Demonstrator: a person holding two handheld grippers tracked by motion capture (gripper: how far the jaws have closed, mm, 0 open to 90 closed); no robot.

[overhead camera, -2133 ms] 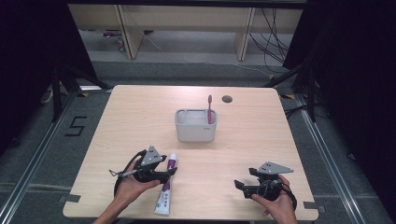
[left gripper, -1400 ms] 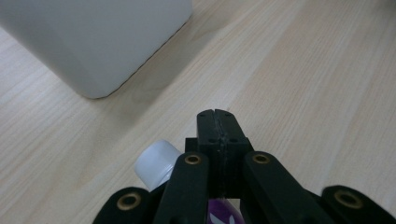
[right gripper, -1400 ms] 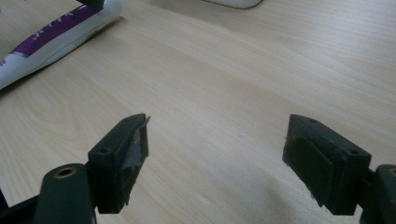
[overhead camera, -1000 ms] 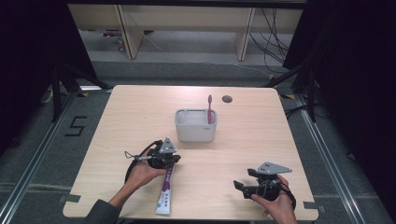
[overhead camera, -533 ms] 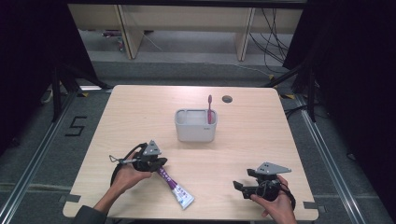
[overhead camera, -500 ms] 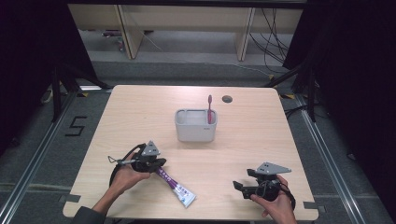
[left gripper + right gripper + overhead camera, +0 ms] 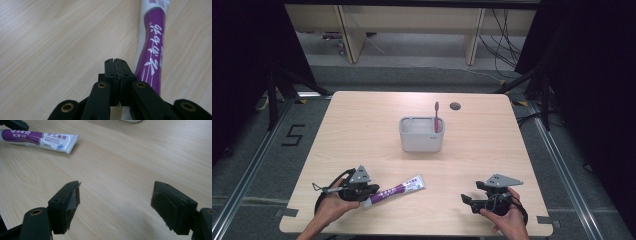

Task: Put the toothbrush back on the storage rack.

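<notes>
While the right gripper [image 7: 468, 200] waited agape, the left gripper's [image 7: 115, 60] clamped-together jaws nudged the purple-and-white plastic toothpaste tube [image 7: 395, 190] near the table's [image 7: 362, 125] front edge, apparently aligning it for pickup.

Toothbrush [image 7: 436, 116] in holder [image 7: 421, 137], behind toothpaste tube [image 7: 398, 189] lying on table [image 7: 362, 125]

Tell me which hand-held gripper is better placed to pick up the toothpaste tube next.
Left. The left hand-held gripper, jaws shut, sits right beside the toothpaste tube. The right hand-held gripper, jaws open, is farther off across the table.

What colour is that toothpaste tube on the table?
The toothpaste tube is purple and white with white lettering, clearest in the left gripper view.
</notes>
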